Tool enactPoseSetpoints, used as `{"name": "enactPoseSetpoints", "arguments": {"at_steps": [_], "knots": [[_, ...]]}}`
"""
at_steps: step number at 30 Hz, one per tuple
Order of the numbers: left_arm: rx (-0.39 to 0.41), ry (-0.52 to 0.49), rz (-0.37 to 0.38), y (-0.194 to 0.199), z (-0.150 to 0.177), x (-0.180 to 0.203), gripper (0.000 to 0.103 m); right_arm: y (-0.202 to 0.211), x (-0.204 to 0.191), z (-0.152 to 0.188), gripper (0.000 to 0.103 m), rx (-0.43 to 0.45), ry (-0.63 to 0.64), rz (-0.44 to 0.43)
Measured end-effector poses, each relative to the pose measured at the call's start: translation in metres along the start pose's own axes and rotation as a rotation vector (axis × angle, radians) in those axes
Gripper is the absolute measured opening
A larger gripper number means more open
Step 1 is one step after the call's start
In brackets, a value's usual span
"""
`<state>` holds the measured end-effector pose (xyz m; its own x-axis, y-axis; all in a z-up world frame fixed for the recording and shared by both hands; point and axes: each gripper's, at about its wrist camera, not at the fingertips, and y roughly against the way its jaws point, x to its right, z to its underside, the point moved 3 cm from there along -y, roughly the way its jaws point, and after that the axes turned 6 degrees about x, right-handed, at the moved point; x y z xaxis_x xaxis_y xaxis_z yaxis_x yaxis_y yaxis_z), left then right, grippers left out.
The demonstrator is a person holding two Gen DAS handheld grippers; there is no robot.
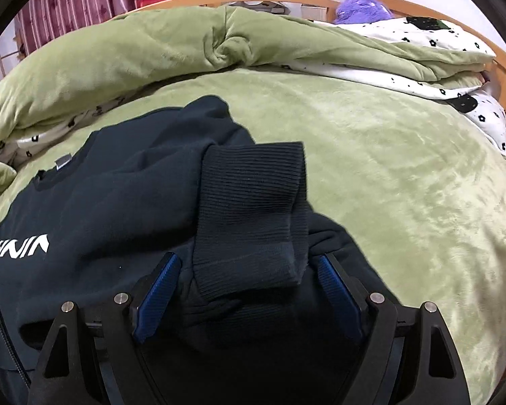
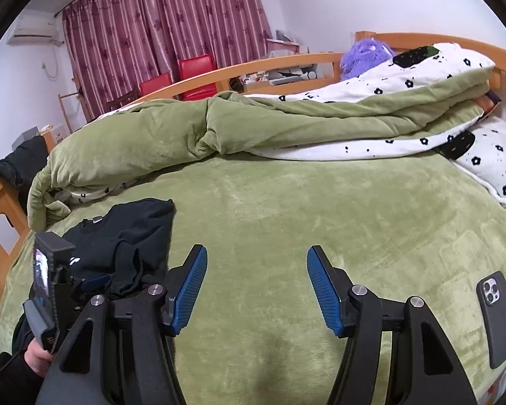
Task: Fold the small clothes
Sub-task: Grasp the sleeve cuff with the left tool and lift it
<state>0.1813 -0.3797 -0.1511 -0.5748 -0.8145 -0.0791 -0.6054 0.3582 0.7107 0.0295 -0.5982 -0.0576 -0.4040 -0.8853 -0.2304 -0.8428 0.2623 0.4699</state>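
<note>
Sweatshirt: we see the dark sweatshirt (image 1: 94, 209) lying on the green bed cover (image 1: 388, 175), spread out ahead of and to the left of the left tool, collar away from us, white lettering off to the tool's far left.
Cuff: the ribbed cuff (image 1: 253, 212) of a sleeve lies folded over the body of the sweatshirt, running from just ahead of the left tool's tips back into the gap between them.
Left tool: our left tool (image 1: 246, 261) stands wide open; the cuff sits between the blue pads, but neither pad (image 1: 158, 300) seems to press on it.
Right tool: our right tool (image 2: 257, 253) is open too, with nothing between its pads, hovering over bare bed cover; the sweatshirt is well off to its left.
Phone: a phone (image 2: 497, 317) lies face down to the right of the right tool, clear of the work.
Step in hand: we judge that a sleeve is being laid inward across the body.
Doing it well: we would leave the cuff flat and straight, draw the left tool back without snagging the rib, and bring the right tool over to the sweatshirt's other side.
</note>
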Motion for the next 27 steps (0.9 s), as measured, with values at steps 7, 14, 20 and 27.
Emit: {"name": "enactPoseSetpoints", "arguments": {"at_steps": [7, 14, 20, 27], "knots": [[0.070, 0.139, 0.096, 0.018, -0.007, -0.017, 0.046, -0.004, -0.001, 0.003, 0.061, -0.013, -0.010, -0.023], [0.139, 0.144, 0.122, 0.040, -0.019, -0.023, 0.012, -0.004, -0.013, -0.002, 0.061, -0.014, -0.028, -0.050], [0.221, 0.239, 0.048, 0.075, -0.025, -0.072, 0.011, -0.003, -0.033, -0.005, 0.061, -0.014, -0.007, -0.054], [0.289, 0.360, -0.036, 0.121, -0.017, -0.162, 0.011, -0.004, -0.067, -0.009, 0.061, -0.018, 0.033, -0.071]]}}
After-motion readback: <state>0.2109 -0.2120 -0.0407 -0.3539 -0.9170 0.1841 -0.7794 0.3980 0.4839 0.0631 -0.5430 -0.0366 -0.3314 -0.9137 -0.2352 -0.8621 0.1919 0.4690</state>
